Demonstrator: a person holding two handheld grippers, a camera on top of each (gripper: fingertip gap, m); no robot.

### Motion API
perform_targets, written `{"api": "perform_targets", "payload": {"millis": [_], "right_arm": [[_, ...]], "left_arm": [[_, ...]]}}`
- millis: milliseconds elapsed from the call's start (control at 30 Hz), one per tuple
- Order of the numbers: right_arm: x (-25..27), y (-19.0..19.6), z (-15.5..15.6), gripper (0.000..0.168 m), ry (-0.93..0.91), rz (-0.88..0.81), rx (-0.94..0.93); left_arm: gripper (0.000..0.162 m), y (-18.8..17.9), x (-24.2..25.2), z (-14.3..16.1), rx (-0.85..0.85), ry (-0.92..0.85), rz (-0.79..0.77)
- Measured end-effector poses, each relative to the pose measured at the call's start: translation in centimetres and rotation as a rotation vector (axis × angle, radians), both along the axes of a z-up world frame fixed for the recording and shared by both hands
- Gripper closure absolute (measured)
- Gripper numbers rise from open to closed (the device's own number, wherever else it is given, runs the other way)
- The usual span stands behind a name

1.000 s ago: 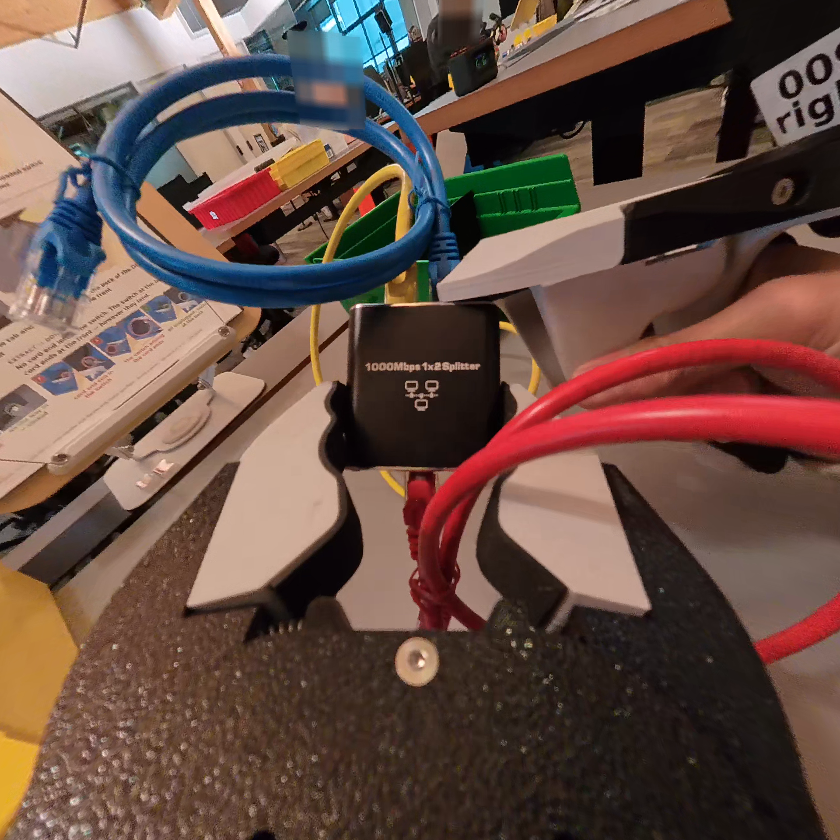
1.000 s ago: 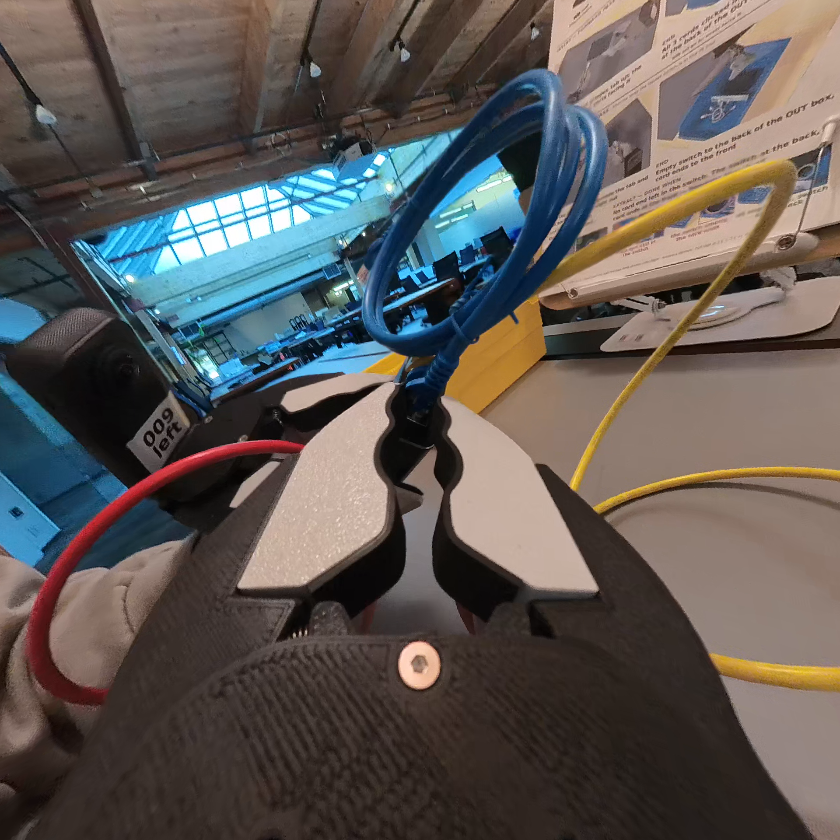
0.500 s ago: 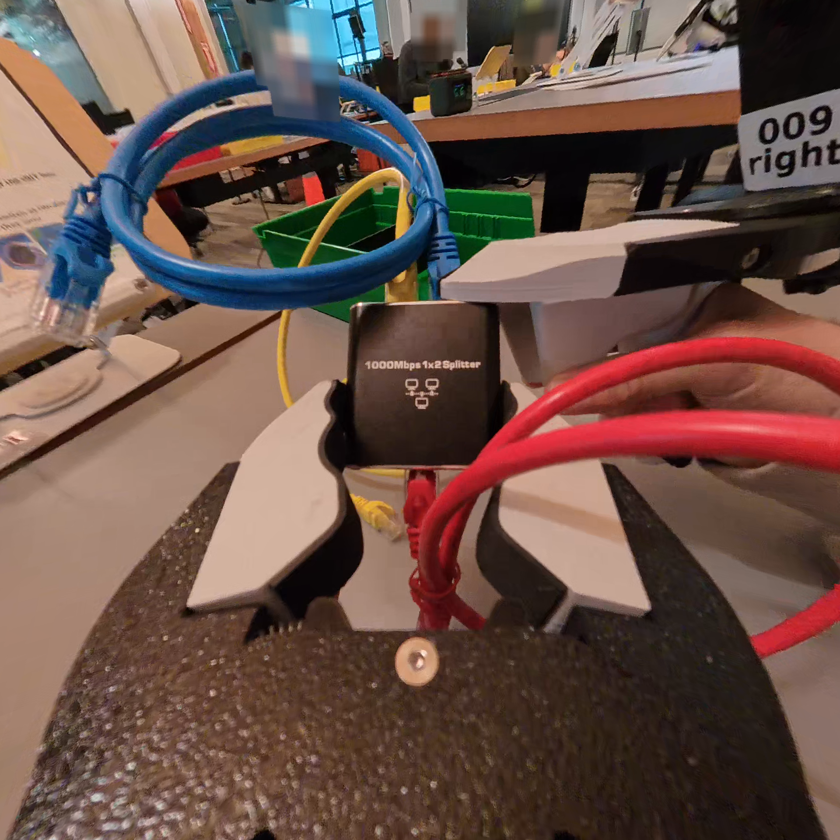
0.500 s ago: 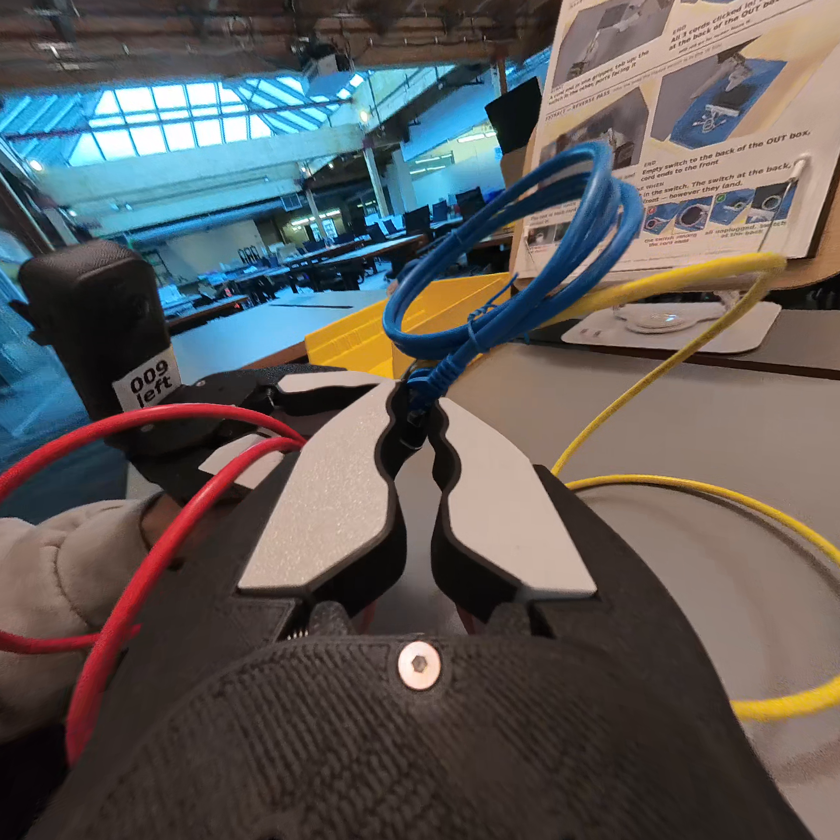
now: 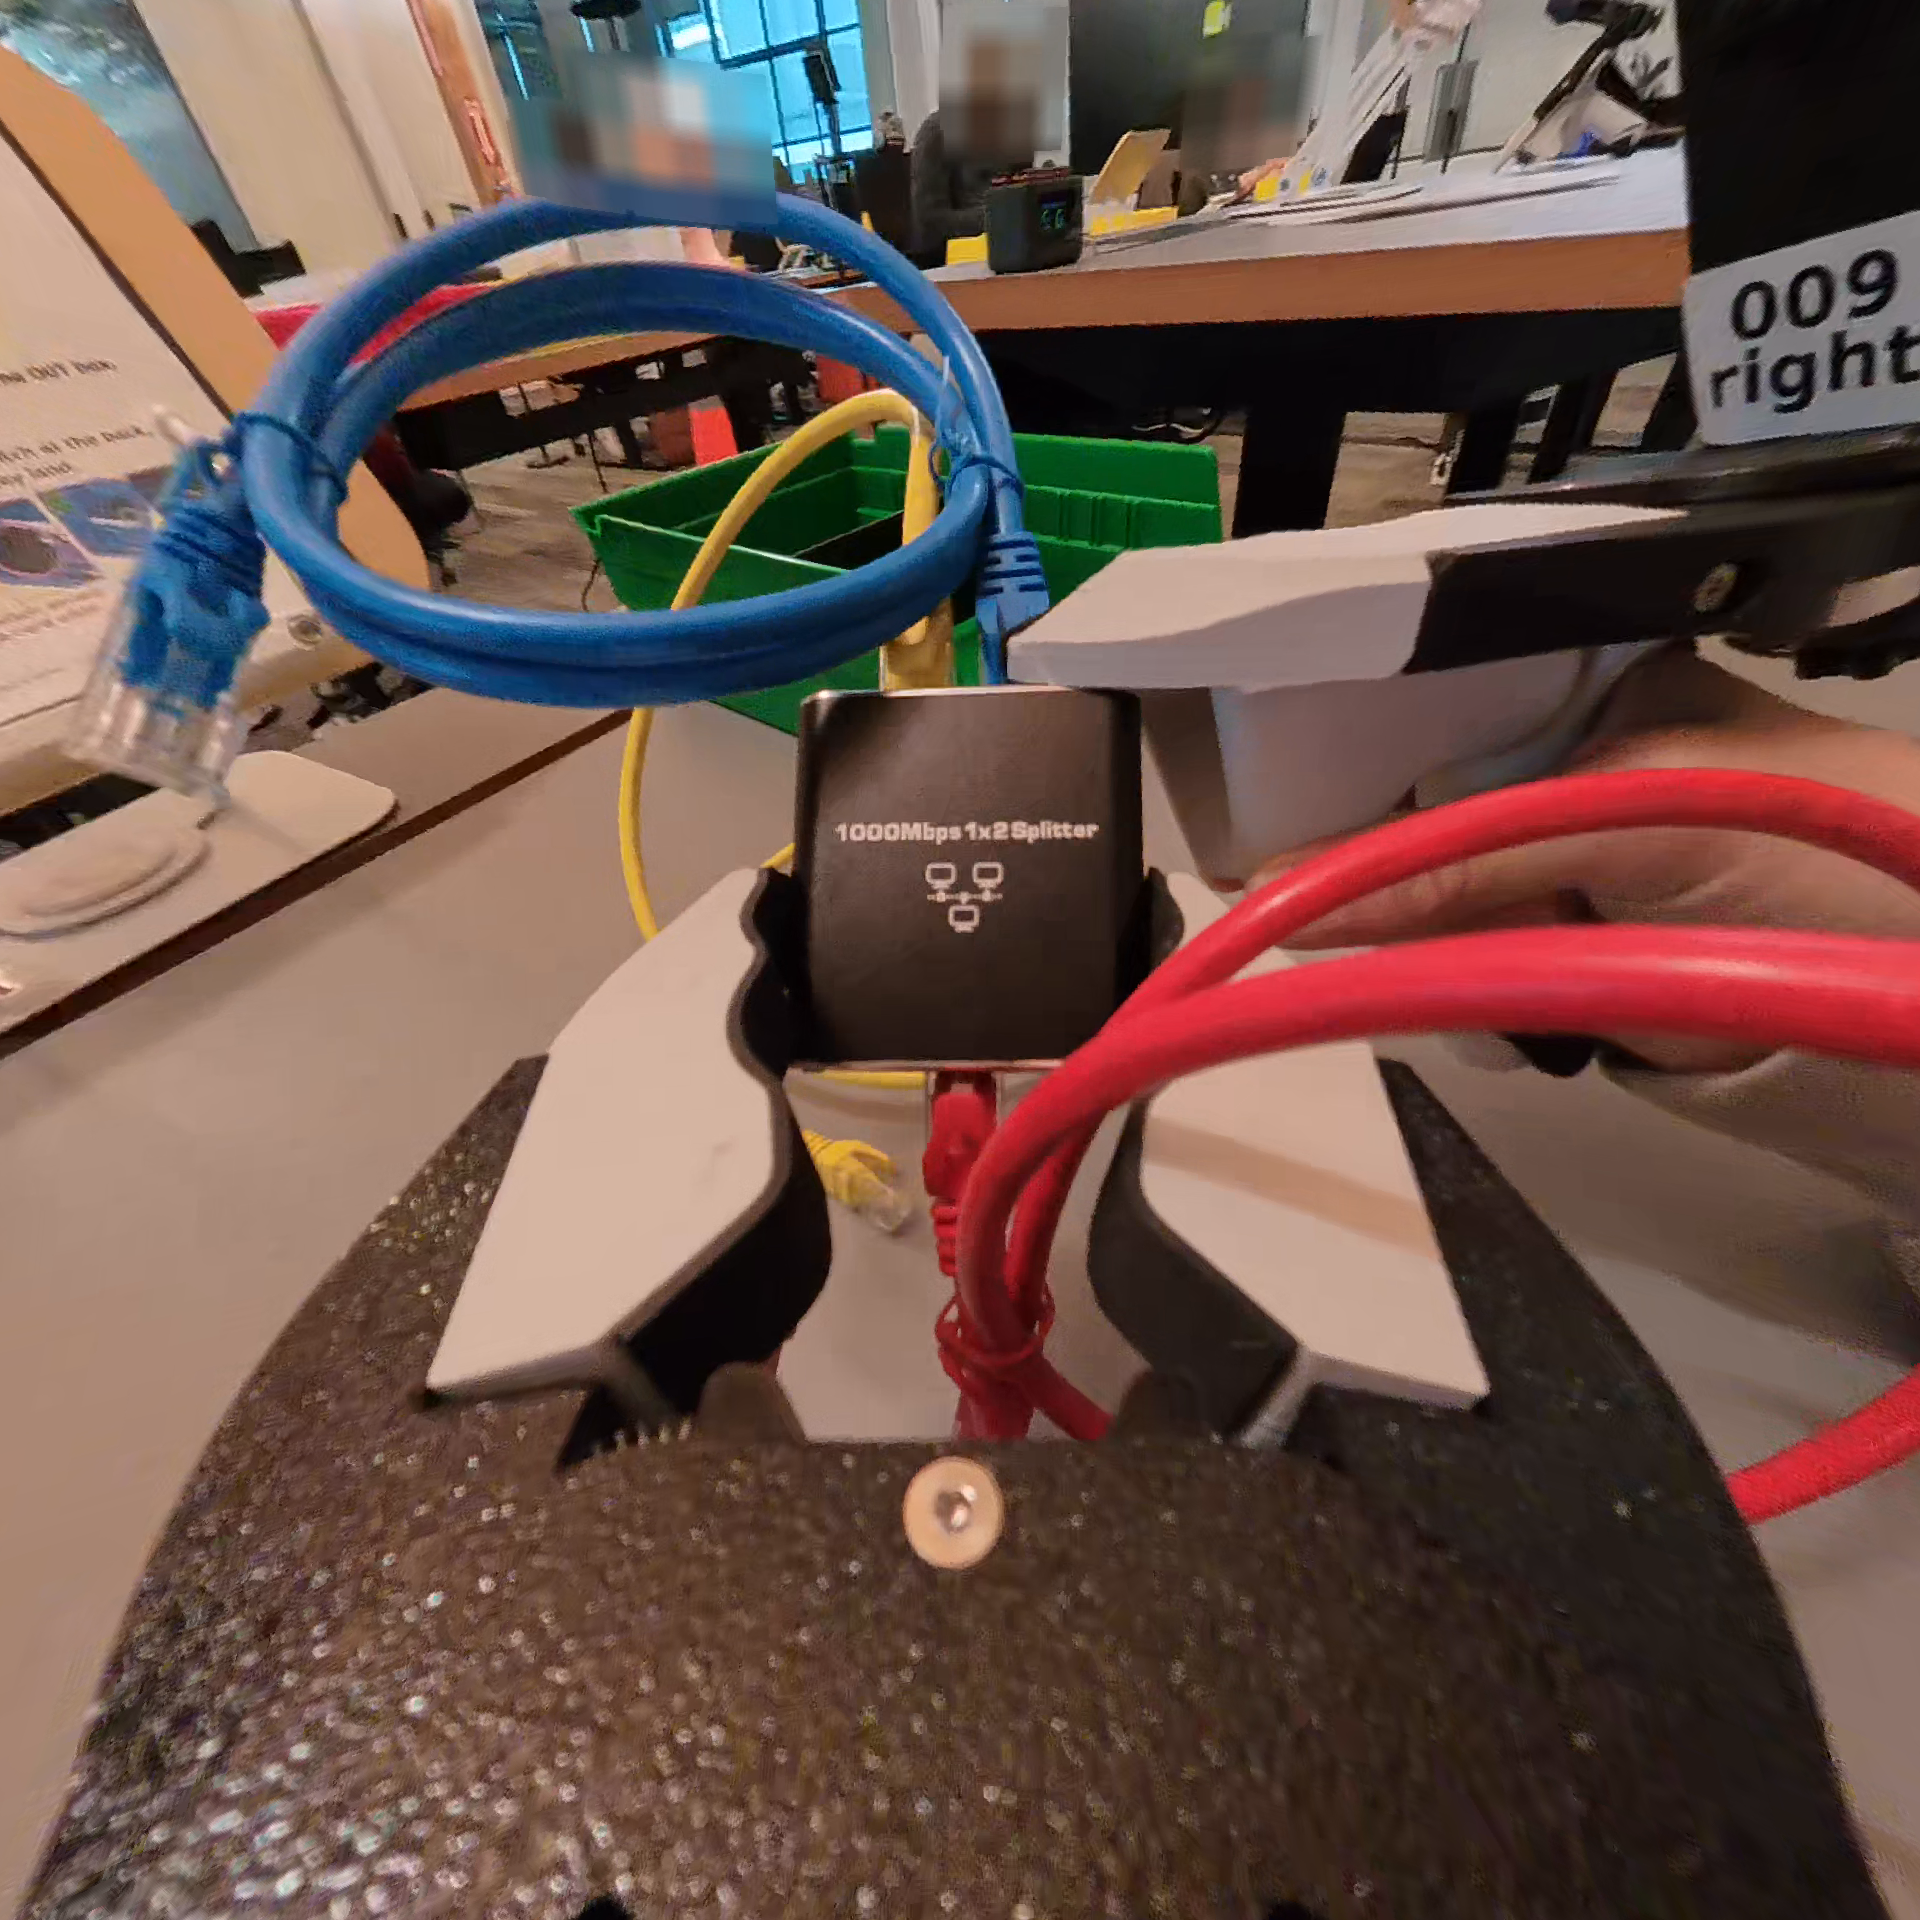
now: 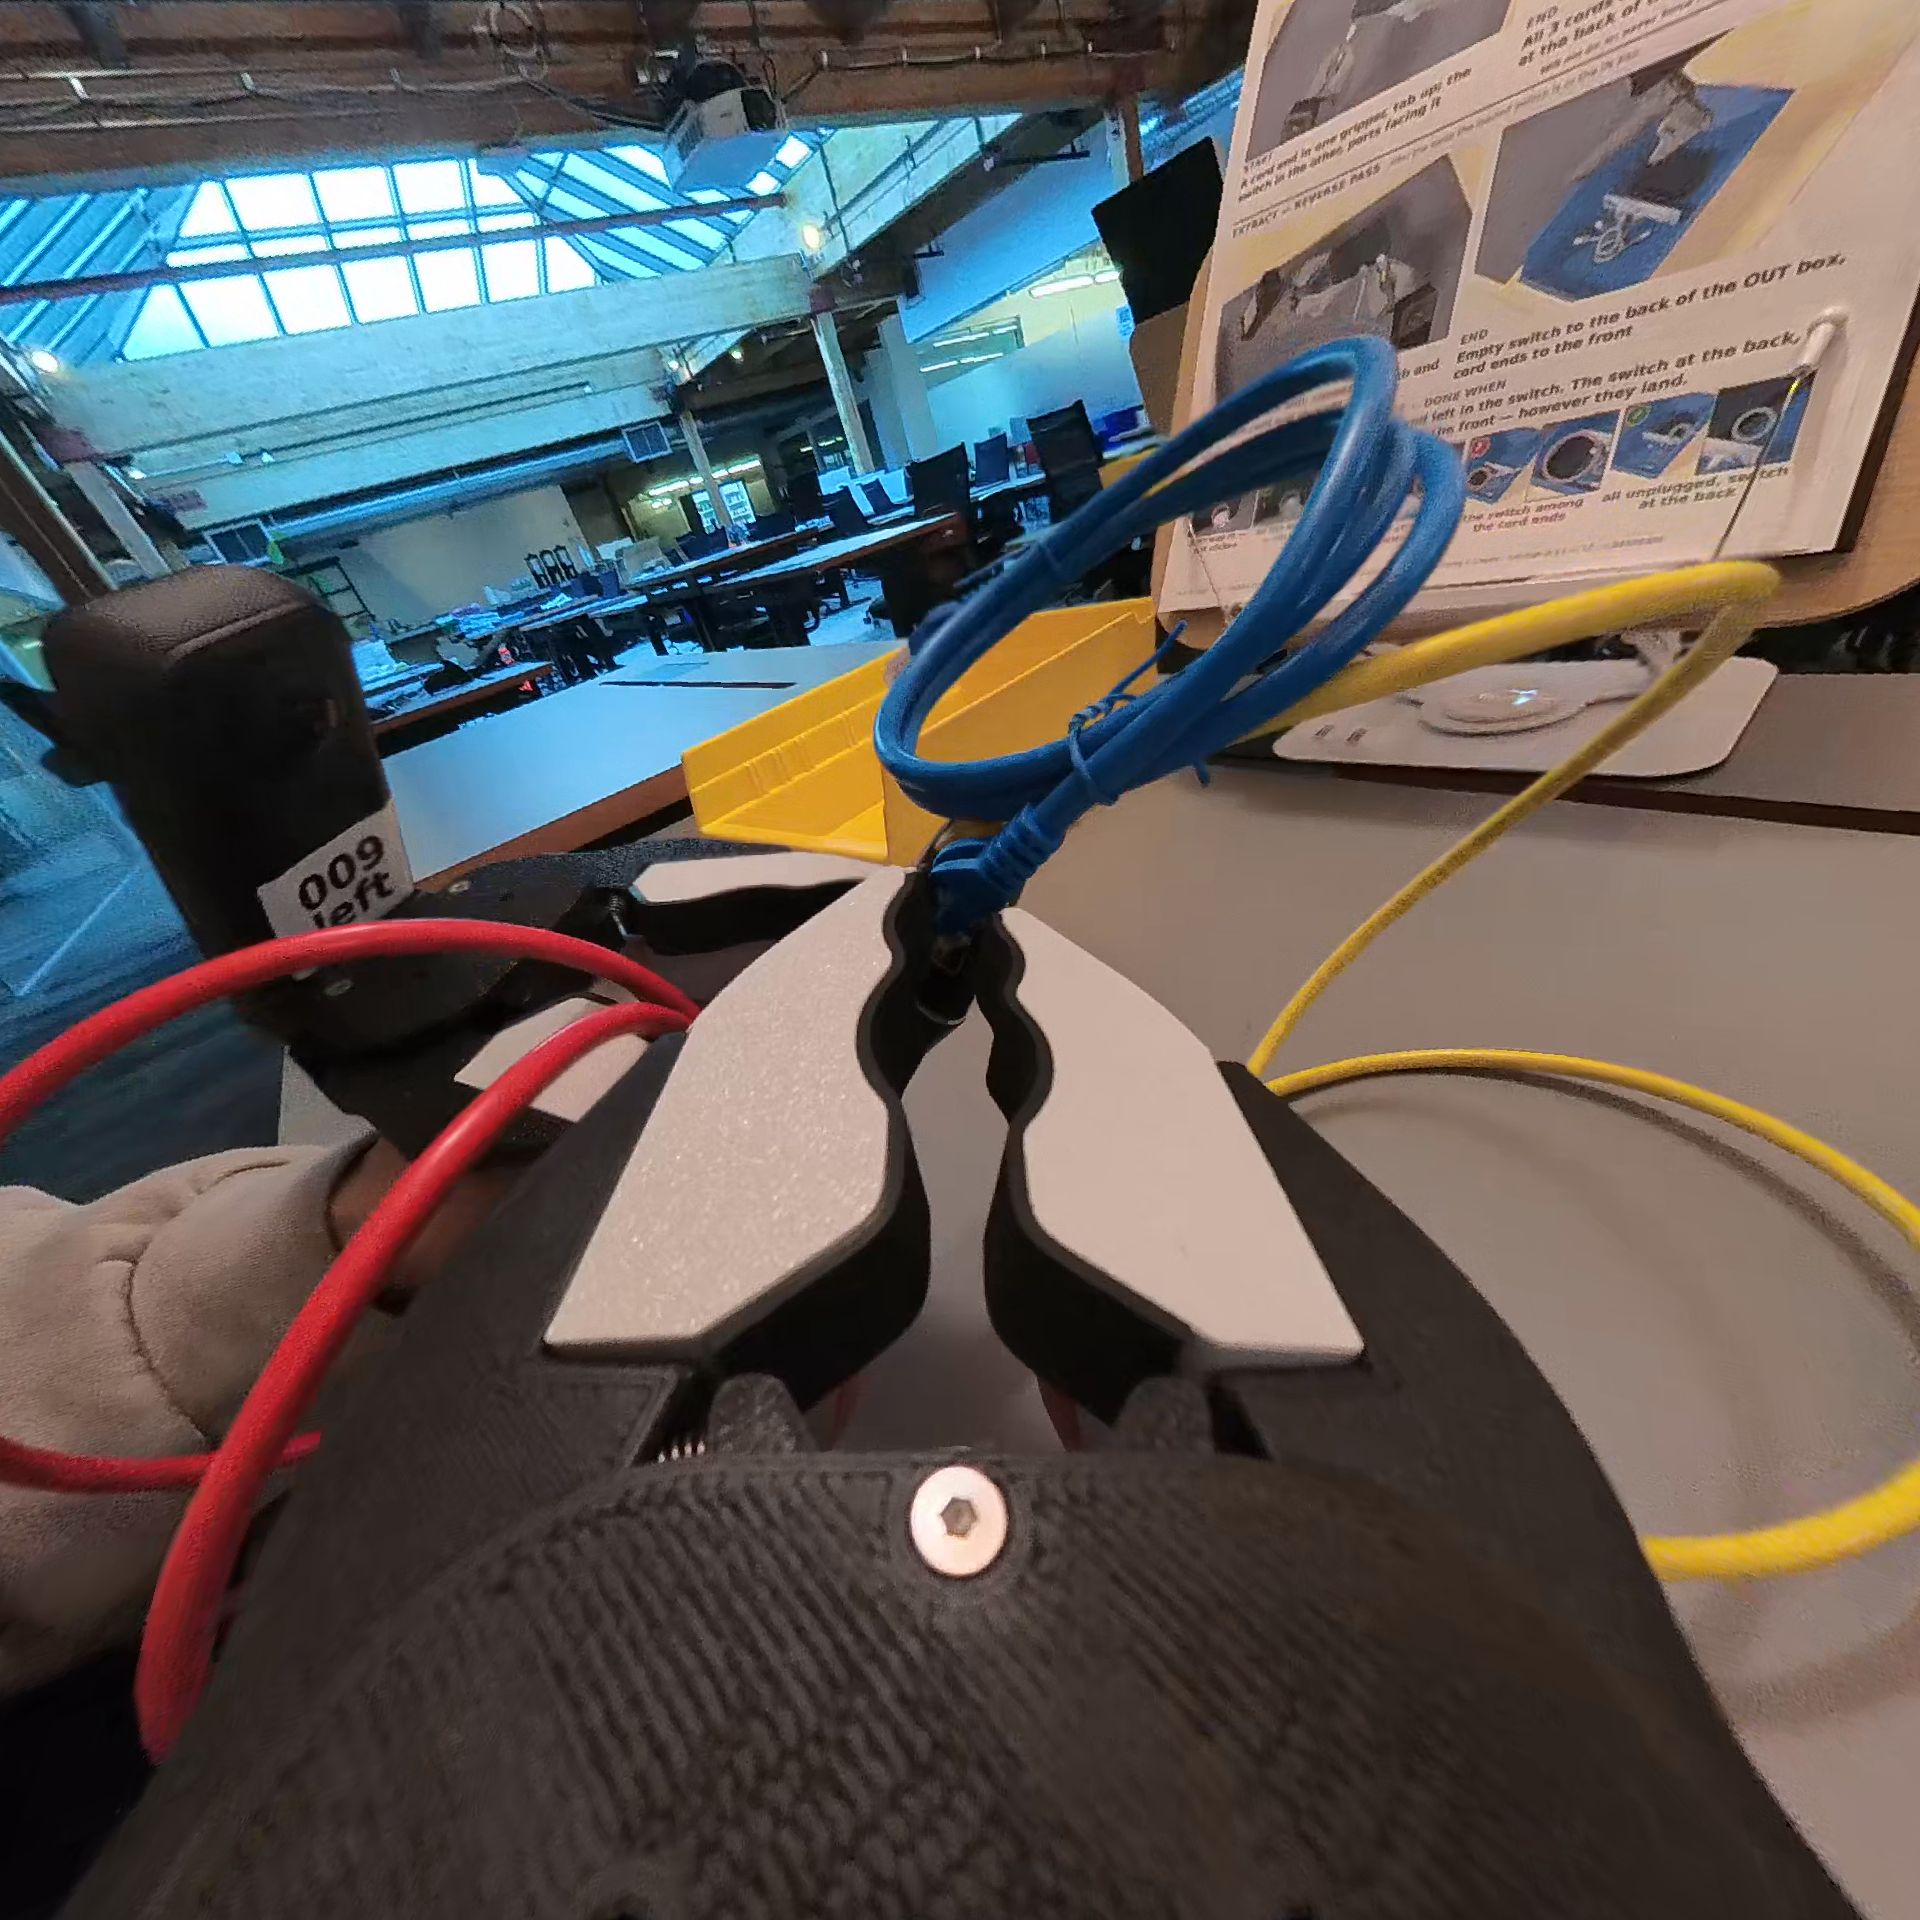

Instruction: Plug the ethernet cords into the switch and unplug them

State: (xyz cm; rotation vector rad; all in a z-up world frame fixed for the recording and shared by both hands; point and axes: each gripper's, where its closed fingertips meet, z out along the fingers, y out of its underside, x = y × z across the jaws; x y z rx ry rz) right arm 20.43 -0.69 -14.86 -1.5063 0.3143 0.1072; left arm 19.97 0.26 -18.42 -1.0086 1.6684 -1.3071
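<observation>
My left gripper point(image 5: 961, 935) is shut on a small black switch point(image 5: 966, 883) and holds it above the grey table. A red cord point(image 5: 1455, 966) is plugged into its near side and loops off to the right. A yellow cord point(image 5: 727, 540) and a coiled blue cord point(image 5: 582, 623) enter its far side. My right gripper point(image 6: 951, 935) is shut on the blue cord's plug point(image 6: 971, 868) at the switch's far right corner; it also shows in the left wrist view point(image 5: 1247, 613). The blue coil's free clear plug point(image 5: 156, 707) hangs at the left.
A green bin point(image 5: 1091, 499) stands behind the switch. A yellow bin point(image 6: 831, 758) sits at the table edge. An instruction board point(image 6: 1558, 260) on a white stand leans at one side. A loose yellow plug point(image 5: 857, 1174) lies on the table below. A person's hand point(image 5: 1610, 894) holds the right gripper. Both grippers' tips are close together, under 4 cm apart.
Both grippers have swung together with the switch and cords; the background has shifted and the view has levelled. Both grips are unchanged.
</observation>
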Motion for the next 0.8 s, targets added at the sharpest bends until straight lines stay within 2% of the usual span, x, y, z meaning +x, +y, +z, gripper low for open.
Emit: {"api": "perform_targets", "payload": {"millis": [67,133,167,200,267,333,400,500,567,667,800], "right_arm": [[0.2,-0.1,-0.1,0.155,0.021,-0.012,0.008],[4.6,-4.8,3.7,0.157,0.078,-0.176,0.215],[6.0,-6.7,4.7,0.158,0.045,-0.217,0.202],[5.8,-6.8,4.1,0.158,0.028,-0.176,0.116],[4.6,-6.8,3.9,0.159,-0.002,-0.179,0.106],[4.5,-6.5,3.1,0.159,-0.041,-0.172,0.038],[5.5,-7.3,4.5,0.158,-0.083,-0.192,0.017],[8.6,-10.0,8.7,0.158,-0.128,-0.267,0.069],[11.7,-12.0,9.6,0.158,-0.121,-0.325,0.037],[15.2,-14.3,8.4,0.159,0.017,-0.311,-0.013],[18.1,-14.7,3.8,0.159,0.309,-0.236,0.006]], "left_arm": [[0.099,0.2,0.0,-0.4,0.013,0.01,0.005],[0.099,2.0,0.0,-2.5,0.155,0.028,0.075],[0.099,2.7,-0.1,-2.7,0.079,0.04,0.091],[0.099,3.0,-0.1,-1.8,-0.008,0.037,0.091],[0.099,3.8,0.4,0.0,0.044,-0.012,0.106],[0.099,4.5,0.2,0.3,0.034,-0.018,0.109],[0.099,5.7,0.1,0.4,0.068,-0.021,0.138],[0.099,6.9,-0.4,1.4,0.045,-0.035,0.158],[0.099,7.6,-0.5,1.8,0.088,-0.046,0.18],[0.099,8.3,-0.8,2.7,0.11,-0.062,0.197],[0.099,8.9,-0.8,2.7,0.105,-0.055,0.199]]}}
